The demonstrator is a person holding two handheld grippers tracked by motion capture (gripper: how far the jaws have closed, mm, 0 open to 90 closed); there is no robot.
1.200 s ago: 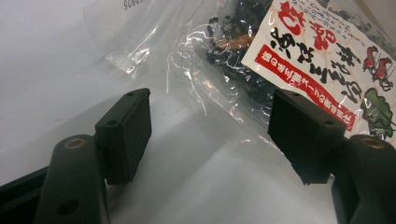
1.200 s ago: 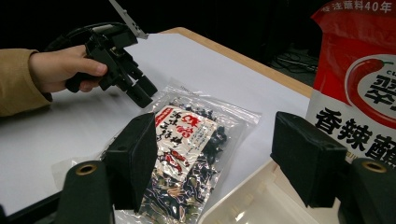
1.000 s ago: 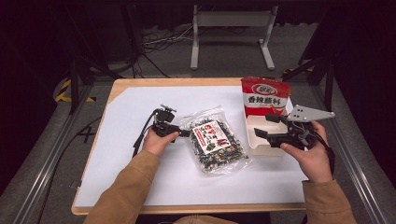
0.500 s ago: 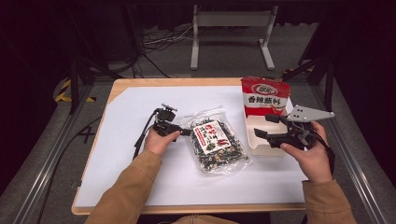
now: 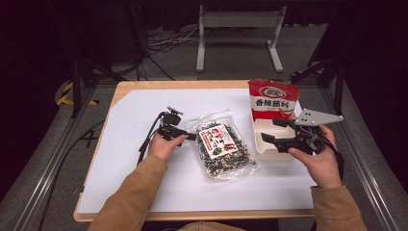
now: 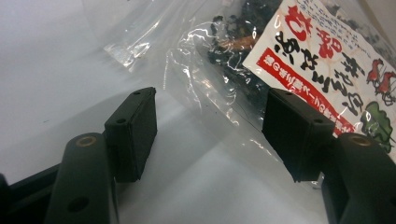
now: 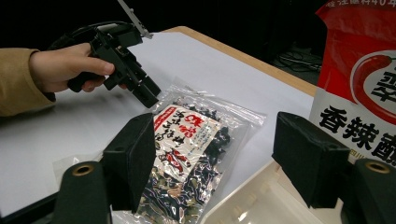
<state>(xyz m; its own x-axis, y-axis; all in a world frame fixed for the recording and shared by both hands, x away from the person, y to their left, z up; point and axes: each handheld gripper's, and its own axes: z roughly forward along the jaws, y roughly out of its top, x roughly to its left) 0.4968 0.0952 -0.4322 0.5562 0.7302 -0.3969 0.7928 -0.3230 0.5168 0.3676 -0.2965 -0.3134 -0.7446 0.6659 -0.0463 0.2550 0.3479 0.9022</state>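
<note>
You have two tongs on the desk and three things between them: one clear bag of dark dried goods (image 5: 223, 150) lying flat near the middle of the desk, one white tray (image 5: 270, 139) toward the right edge, and one red pouch (image 5: 273, 100) standing upright at the tray's far end. Your left tongs (image 5: 192, 136) sit at the bag's left edge, jaws apart and just now narrowing, with the clear edge of the bag between the pads but not pinched. Your right tongs (image 5: 272, 130) hang over the tray, released, holding nothing
</note>
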